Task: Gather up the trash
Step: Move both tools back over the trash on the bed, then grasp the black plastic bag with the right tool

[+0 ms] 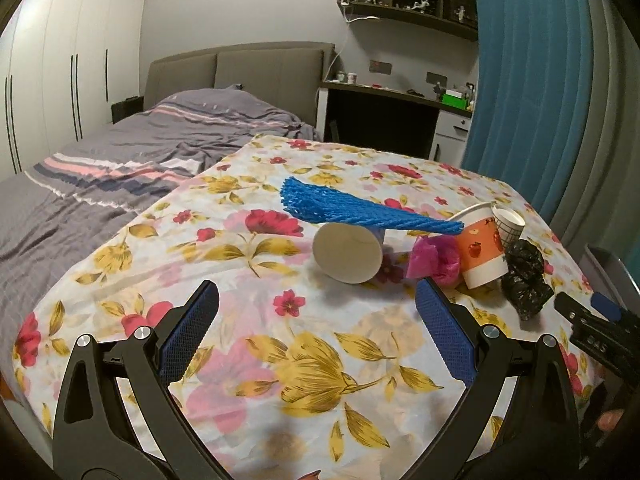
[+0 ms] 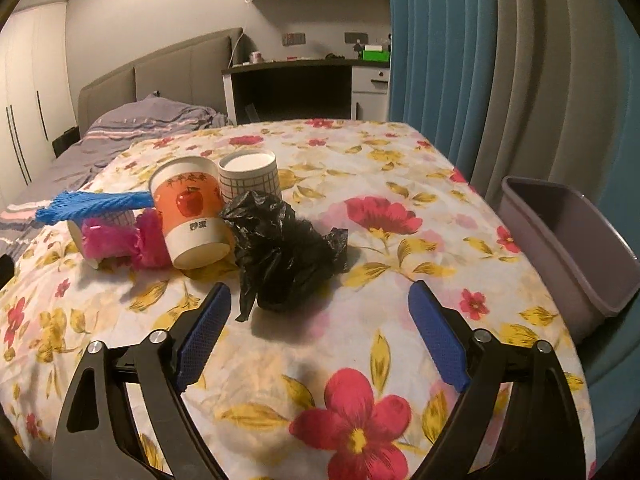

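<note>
crumpled black plastic bag [image 2: 286,248] lies just ahead of the right gripper [image 2: 320,306], beside the apple-print cup [image 2: 190,212]; both grippers' jaws apart, left gripper [image 1: 316,300] empty.

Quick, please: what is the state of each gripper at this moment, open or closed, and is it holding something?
Left gripper: open, holding nothing.
Right gripper: open, holding nothing; the black plastic bag lies just ahead.

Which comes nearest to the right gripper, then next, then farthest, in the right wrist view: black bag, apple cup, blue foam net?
1. Black bag, just ahead of the open right gripper.
2. Apple cup, behind-left.
3. Blue foam net, far left.
</note>
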Tool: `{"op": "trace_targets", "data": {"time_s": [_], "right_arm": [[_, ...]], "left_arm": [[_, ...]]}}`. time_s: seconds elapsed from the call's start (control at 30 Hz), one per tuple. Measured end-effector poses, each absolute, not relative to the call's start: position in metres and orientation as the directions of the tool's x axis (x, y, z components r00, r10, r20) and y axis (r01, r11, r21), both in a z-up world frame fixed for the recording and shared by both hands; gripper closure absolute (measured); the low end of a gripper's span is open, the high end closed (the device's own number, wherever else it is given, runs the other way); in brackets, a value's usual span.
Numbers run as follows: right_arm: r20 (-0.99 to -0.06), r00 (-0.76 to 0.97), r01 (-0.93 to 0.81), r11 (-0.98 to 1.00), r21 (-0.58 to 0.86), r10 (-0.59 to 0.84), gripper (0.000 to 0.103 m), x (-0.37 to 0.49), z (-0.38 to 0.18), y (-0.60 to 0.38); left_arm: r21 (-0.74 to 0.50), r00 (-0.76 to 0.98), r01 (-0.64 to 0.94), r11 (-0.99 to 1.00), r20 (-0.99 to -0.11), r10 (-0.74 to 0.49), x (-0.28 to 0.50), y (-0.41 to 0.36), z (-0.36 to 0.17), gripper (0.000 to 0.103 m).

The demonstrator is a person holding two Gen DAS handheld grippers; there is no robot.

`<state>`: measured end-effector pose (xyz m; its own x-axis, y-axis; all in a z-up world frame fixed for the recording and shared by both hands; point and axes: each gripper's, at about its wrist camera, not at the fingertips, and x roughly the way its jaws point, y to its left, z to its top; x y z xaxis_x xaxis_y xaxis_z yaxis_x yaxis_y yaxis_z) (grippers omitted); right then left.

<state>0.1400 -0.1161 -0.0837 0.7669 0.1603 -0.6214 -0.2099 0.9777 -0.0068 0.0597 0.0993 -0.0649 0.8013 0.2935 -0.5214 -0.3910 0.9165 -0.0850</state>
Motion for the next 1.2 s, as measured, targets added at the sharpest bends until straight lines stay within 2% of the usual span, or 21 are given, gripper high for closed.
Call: {"op": "trace_targets", "data": {"time_s": [0.23, 0.33, 0.43, 0.5, 0.53, 0.6, 0.77, 1.2], "right_arm": [[-0.662, 0.729, -0.215, 0.976, 0.020, 0.174, 0.029, 0.158, -0.092, -0.113], [-0.675, 0.717, -0.220, 0.975, 0.018, 0.174, 0.039, 0.164, -0.094, -0.111], [-0.690, 0.700, -0.230, 0.973, 0.025, 0.183, 0.054, 0.169, -0.096, -0.109], [-0.699, 0.688, -0.245, 0.969, 0.029, 0.195, 0.071, 0.170, -0.098, -0.108], [-0.702, 0.684, -0.253, 0.967, 0.031, 0.201, 0.073, 0.170, -0.099, -0.107], [-0.702, 0.681, -0.263, 0.964, 0.033, 0.210, 0.085, 0.170, -0.098, -0.106], [-0.691, 0.689, -0.274, 0.961, 0.031, 0.218, 0.102, 0.168, -0.096, -0.107], [-0.595, 0.775, -0.243, 0.970, 0.033, 0.214, 0.102, 0.133, -0.080, -0.134]], "left_arm": [[-0.096, 0.800, -0.389, 0.916, -0.529, 0.284, 0.062, 0.102, -0.067, 0.006], [-0.098, 0.802, -0.382, 0.919, -0.529, 0.277, 0.063, 0.102, -0.068, 0.006], [-0.097, 0.805, -0.373, 0.923, -0.529, 0.270, 0.066, 0.101, -0.068, 0.006], [-0.096, 0.805, -0.368, 0.925, -0.530, 0.266, 0.067, 0.100, -0.069, 0.006], [-0.095, 0.806, -0.365, 0.926, -0.531, 0.263, 0.068, 0.099, -0.070, 0.006], [-0.094, 0.805, -0.361, 0.928, -0.534, 0.259, 0.070, 0.097, -0.071, 0.006], [-0.095, 0.807, -0.352, 0.931, -0.536, 0.250, 0.071, 0.095, -0.074, 0.006], [-0.098, 0.828, -0.270, 0.958, -0.531, 0.179, 0.080, 0.072, -0.078, 0.006]]}}
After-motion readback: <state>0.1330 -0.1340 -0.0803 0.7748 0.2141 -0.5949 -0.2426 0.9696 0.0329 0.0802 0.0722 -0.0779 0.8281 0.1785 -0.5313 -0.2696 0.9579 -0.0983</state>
